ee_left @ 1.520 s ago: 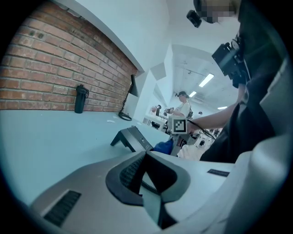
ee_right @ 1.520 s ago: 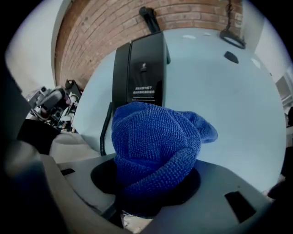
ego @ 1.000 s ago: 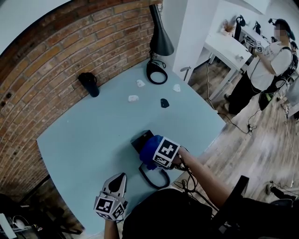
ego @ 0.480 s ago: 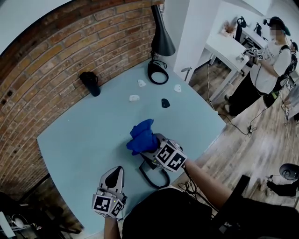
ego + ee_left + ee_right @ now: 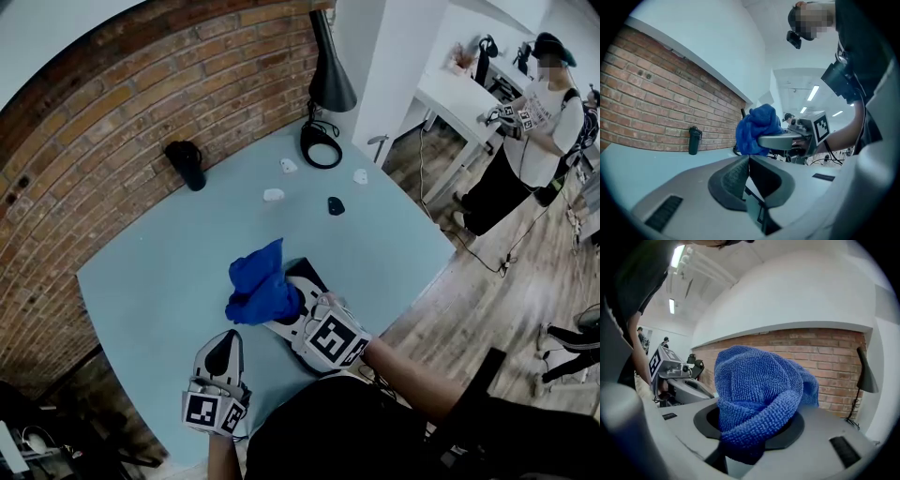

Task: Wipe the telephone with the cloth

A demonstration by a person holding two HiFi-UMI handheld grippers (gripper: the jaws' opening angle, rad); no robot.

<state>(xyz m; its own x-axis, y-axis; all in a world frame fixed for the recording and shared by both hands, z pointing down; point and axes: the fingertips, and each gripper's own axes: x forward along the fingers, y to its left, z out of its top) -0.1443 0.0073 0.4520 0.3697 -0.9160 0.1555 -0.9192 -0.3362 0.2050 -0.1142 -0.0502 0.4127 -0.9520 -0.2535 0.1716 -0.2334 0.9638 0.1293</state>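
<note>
Brick wall [image 5: 112, 103] behind a light blue counter [image 5: 159, 272]. Wood floor [image 5: 487, 281] to the right, with a person [image 5: 520, 131] standing by a white table [image 5: 459, 94].

Black lamp [image 5: 330, 80] stands at the counter's far corner, its ring base just beside the wall post. Black bottle [image 5: 187, 164] is upright near the wall, well apart from the rest. A few small white bits [image 5: 274, 195] and one small black bit [image 5: 336, 204] lie scattered between lamp and counter middle.

Right gripper [image 5: 289, 307] is clenched on the blue cloth [image 5: 258, 286]. In the right gripper view the cloth fills the gap between the jaws and bulges up and out over them in a thick wad.

Telephone [image 5: 307, 275] is black and lies on the counter near the front edge, just beside and partly under the cloth and right gripper in the head view. Only one corner of it shows. Cannot tell whether cloth touches it.

Left gripper [image 5: 228, 345] sits near the counter's front edge, left of the right gripper and apart from the phone. Its jaws are closed, tips meeting, nothing between them. It points toward the cloth, which shows ahead in the left gripper view.
</note>
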